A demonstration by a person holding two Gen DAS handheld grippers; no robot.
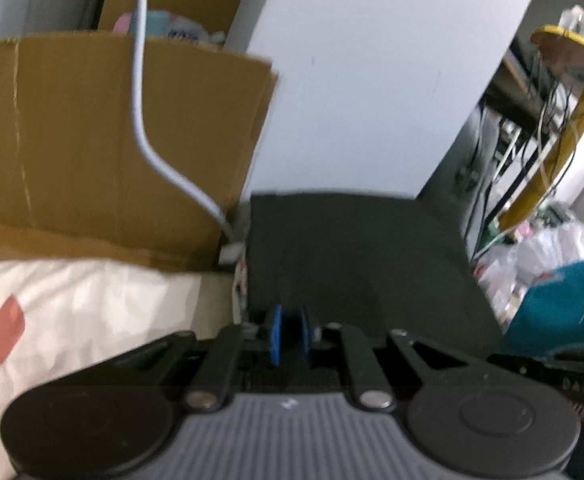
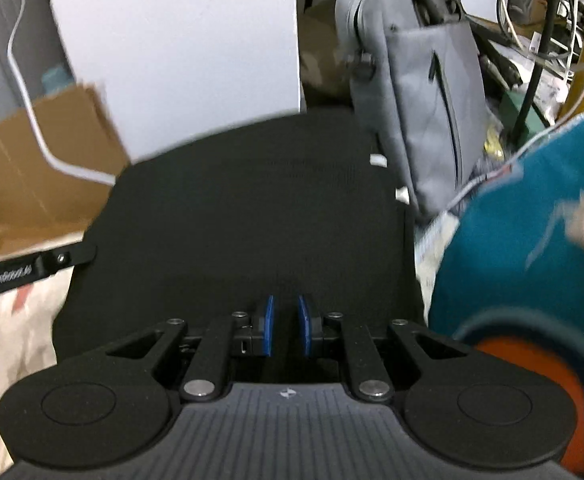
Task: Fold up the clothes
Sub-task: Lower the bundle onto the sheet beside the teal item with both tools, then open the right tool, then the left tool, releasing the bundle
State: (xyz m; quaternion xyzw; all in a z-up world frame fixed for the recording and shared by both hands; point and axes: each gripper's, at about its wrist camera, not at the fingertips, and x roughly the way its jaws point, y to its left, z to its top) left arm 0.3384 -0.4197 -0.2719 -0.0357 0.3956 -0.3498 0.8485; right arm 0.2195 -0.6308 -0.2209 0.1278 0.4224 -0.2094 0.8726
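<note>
Gripping one near edge of the flat black fabric garment (image 2: pixel 252 208), your left gripper (image 1: pixel 290 336) and right gripper (image 2: pixel 284 330) stand narrowed; the garment's long axis runs away from you.

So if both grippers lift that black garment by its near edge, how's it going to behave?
The black garment lies flat with soft rounded edges, so it would probably droop between the left gripper and the right gripper. It looks thin, so likely light. Its fine weave looks matte, so it is probably not slippery.
</note>
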